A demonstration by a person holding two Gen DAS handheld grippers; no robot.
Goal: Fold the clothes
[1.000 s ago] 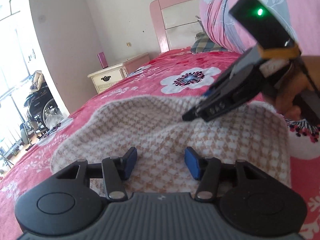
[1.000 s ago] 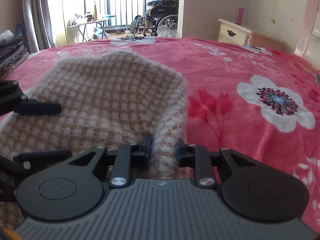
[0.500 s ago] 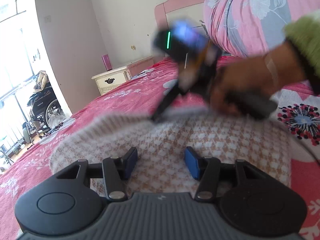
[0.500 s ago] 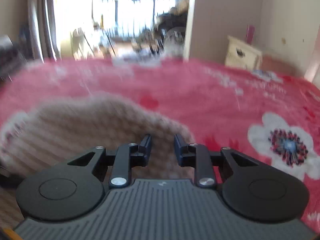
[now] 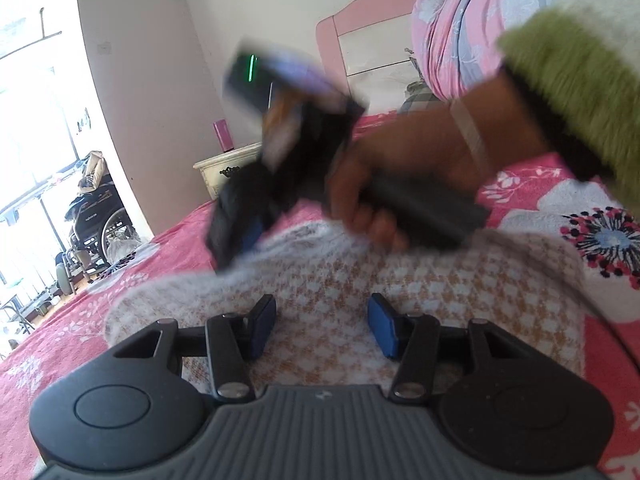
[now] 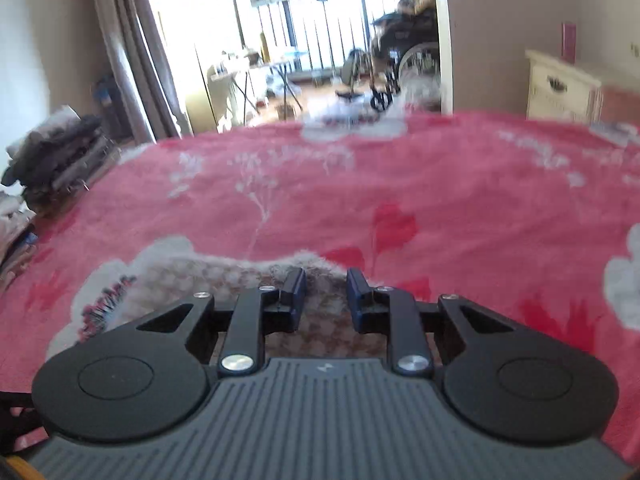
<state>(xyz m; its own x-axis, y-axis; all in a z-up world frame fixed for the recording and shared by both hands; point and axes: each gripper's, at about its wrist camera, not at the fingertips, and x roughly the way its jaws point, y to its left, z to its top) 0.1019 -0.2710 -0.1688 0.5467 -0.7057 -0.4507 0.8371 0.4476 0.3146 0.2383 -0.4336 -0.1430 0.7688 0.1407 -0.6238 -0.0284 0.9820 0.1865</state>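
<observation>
A cream and tan houndstooth knit garment lies on the red floral bedspread. My left gripper is open and hovers low over the near part of the garment, touching nothing. My right gripper is over the garment's far edge, its jaws a little apart with fabric showing between them. In the left wrist view the right gripper is blurred and holds the garment's far edge lifted toward me. The person's hand grips its handle.
A pink headboard and a pink floral quilt pile stand behind the bed. A cream nightstand is beside it. A stack of folded clothes lies left of the bed. A wheelchair stands by the balcony.
My right gripper has swept from the garment's right side across to its far left edge, carrying the fabric edge with it. My left gripper has stayed open in place.
</observation>
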